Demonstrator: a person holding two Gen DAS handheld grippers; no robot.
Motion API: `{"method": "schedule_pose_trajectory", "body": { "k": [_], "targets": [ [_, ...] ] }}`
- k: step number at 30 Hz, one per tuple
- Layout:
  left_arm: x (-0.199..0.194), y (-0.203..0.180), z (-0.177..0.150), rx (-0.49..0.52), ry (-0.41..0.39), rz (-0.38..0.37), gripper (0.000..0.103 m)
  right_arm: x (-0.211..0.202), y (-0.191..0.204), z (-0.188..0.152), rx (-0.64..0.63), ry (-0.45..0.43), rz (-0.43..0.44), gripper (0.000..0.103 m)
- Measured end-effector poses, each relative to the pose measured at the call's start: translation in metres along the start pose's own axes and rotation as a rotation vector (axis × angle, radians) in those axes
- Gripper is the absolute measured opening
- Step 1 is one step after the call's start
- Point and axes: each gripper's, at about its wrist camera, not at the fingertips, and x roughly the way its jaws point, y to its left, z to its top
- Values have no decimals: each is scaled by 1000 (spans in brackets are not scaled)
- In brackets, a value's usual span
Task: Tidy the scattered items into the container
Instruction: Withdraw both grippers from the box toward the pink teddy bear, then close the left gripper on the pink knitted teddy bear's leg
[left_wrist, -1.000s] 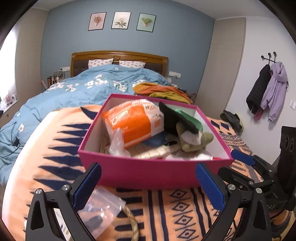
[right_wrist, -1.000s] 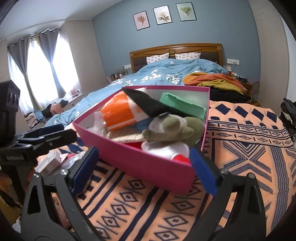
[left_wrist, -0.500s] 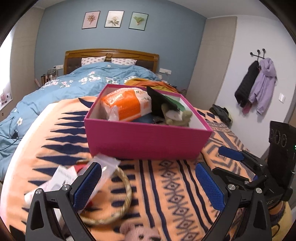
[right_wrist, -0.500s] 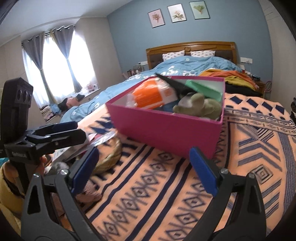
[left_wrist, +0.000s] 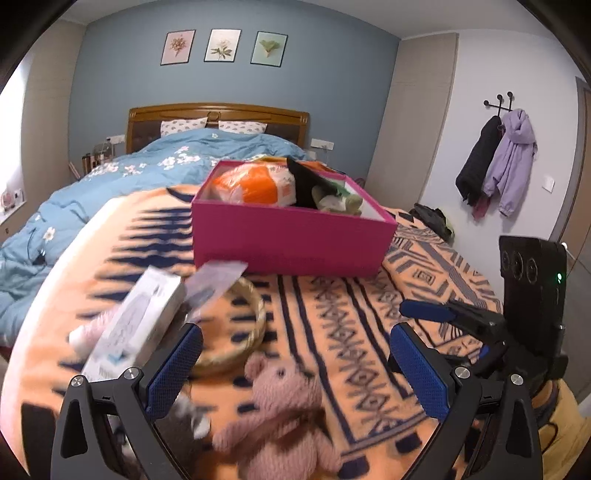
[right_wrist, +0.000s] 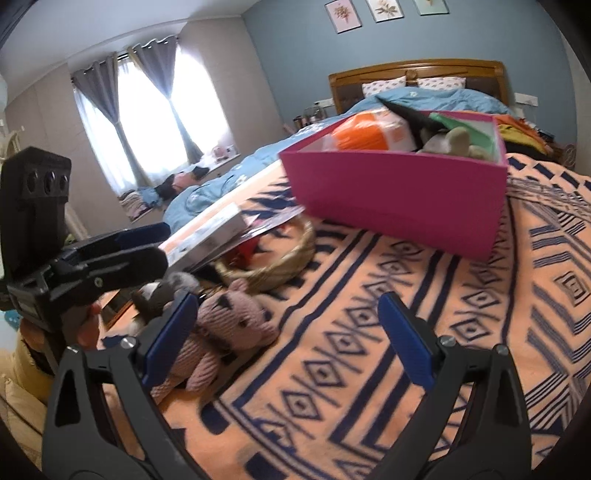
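The left gripper (left_wrist: 295, 365), black-framed with blue textured pads, hangs with its fingers spread wide and nothing between them; a knitted pink teddy bear (left_wrist: 280, 413) lies on the orange-and-navy patterned blanket (left_wrist: 369, 332) just below the gap, at about 6 o'clock in the left wrist view. The right gripper (right_wrist: 288, 332) is likewise spread apart and holds nothing, with only blanket between its pads. The magenta rectangular cardboard box (left_wrist: 291, 240) sits on the blanket at roughly 12 o'clock in the left view and 1 o'clock in the right view, well apart from both tools. Inside it lie an orange-and-white plastic packet (left_wrist: 255, 184), a black item, a green flat piece (right_wrist: 465, 125) and an olive-grey soft toy (right_wrist: 454, 142). Outside the box, at 9 to 10 o'clock of the left view, a white flat carton (left_wrist: 140, 325) rests tilted, partly over a clear plastic zip bag (left_wrist: 214, 284), which in turn overlaps a woven straw ring (left_wrist: 240, 332); the bag's corner reaches close to the box wall. In the right view the bear sits at 8 o'clock beside the near pad, with a small grey furry toy (right_wrist: 162, 291) just behind it. Farther back stand a wooden headboard (left_wrist: 218, 114) and a blue floral duvet (left_wrist: 110, 177).
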Motion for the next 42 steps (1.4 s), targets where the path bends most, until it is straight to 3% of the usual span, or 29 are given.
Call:
{"method": "schedule_pose_trajectory", "body": {
  "k": [12,29,42],
  "targets": [
    [-23,2,-48,4,25,-46,103,18,19,-17,11,63,71,99],
    [-4,-10,-78,6,135,-81,103,35,31,-22,10,126,123,99],
    [-2,-7,-84,-12,128,-99,103,57,31,-22,33,182,140,99]
  ]
}}
